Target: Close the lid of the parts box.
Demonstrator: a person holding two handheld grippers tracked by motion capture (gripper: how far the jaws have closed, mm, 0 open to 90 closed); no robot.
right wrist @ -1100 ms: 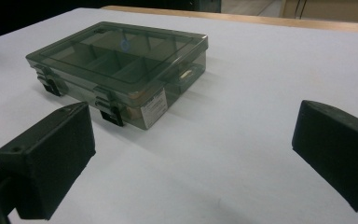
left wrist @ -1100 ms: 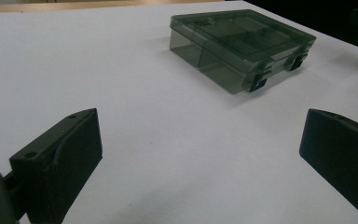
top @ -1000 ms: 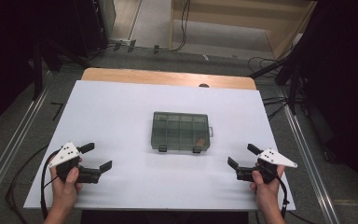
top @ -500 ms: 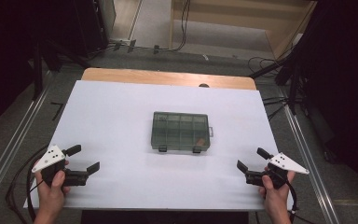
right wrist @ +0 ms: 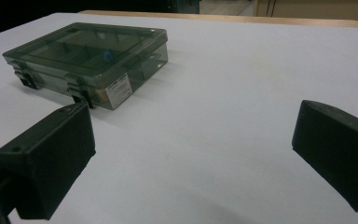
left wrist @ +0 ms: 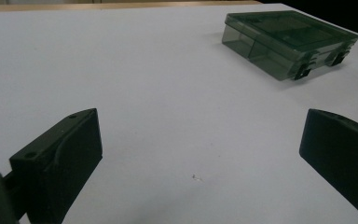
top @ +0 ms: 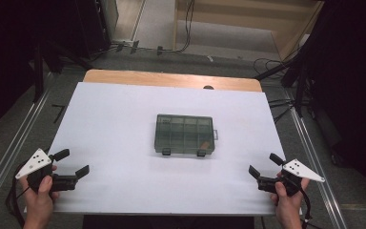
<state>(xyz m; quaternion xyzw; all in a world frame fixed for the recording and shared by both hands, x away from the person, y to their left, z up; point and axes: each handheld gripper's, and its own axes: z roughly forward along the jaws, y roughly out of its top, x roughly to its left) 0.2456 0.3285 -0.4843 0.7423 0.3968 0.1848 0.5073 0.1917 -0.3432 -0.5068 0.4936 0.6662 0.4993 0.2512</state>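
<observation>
1. A smoky, see-through compartment box (top: 185, 134) lies flat at the middle of the white table top (top: 124, 119), lid shut, with its two dark latches on the side facing the person.
2. The left gripper (top: 71, 162) is held at about 8 o'clock from the box, well apart from it, above the near left corner of the table. Its jaws stand wide apart with nothing between them (in the left gripper view, bare white surface lies in the gap).
3. In the left gripper view the box (left wrist: 289, 43) sits toward 1 o'clock, far ahead of the jaws and untouched.
4. The right gripper (top: 264, 165) is held at about 4 o'clock from the box, also well apart from it, near the right front edge of the table. Its jaws are spread wide and empty.
5. In the right gripper view the box (right wrist: 88, 60) lies toward 11 o'clock, beyond the left jaw; a small white label shows on its side wall, and a small blue item shows through the lid.
6. A strip of wooden tabletop (top: 171, 78) shows at 12 o'clock, beyond the white sheet.
</observation>
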